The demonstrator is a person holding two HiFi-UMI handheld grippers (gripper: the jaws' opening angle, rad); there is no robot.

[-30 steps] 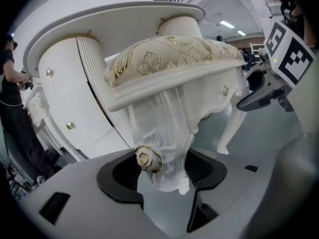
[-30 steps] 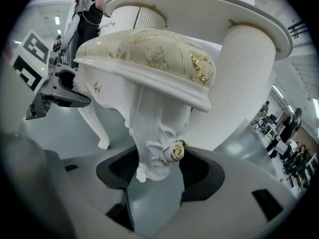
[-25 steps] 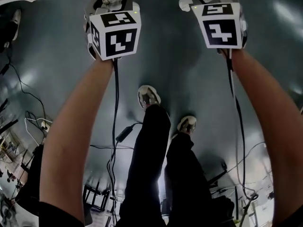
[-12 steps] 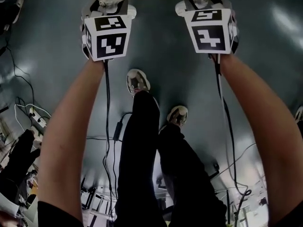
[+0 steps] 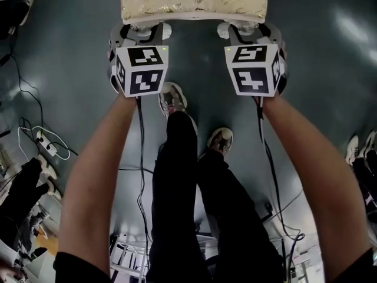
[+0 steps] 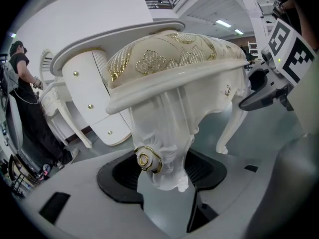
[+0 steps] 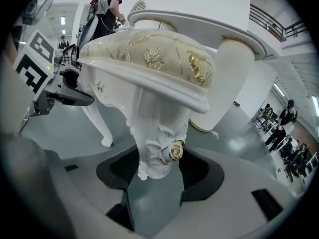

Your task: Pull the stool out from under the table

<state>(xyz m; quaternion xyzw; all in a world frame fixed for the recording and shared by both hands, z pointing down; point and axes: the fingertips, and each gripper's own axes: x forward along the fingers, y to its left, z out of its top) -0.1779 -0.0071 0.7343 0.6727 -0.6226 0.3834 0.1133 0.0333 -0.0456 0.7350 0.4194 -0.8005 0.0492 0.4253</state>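
Gold-patterned cream cushion (image 5: 193, 2) tops the white stool (image 6: 174, 83), which stands on the grey floor (image 5: 70, 52) ahead of the person's shoes (image 5: 172, 97). The left tongs (image 6: 162, 171) are clamped on one carved front leg (image 6: 164, 128), the right tongs (image 7: 159, 171) on the other. The white desk (image 6: 99, 39) stands just behind. The seat looks mostly clear of its top, though the angle is poor.

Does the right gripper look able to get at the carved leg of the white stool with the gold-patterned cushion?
Yes, apparently: the carved white stool leg sits between the right gripper's jaws, seemingly clamped, nothing blocking.
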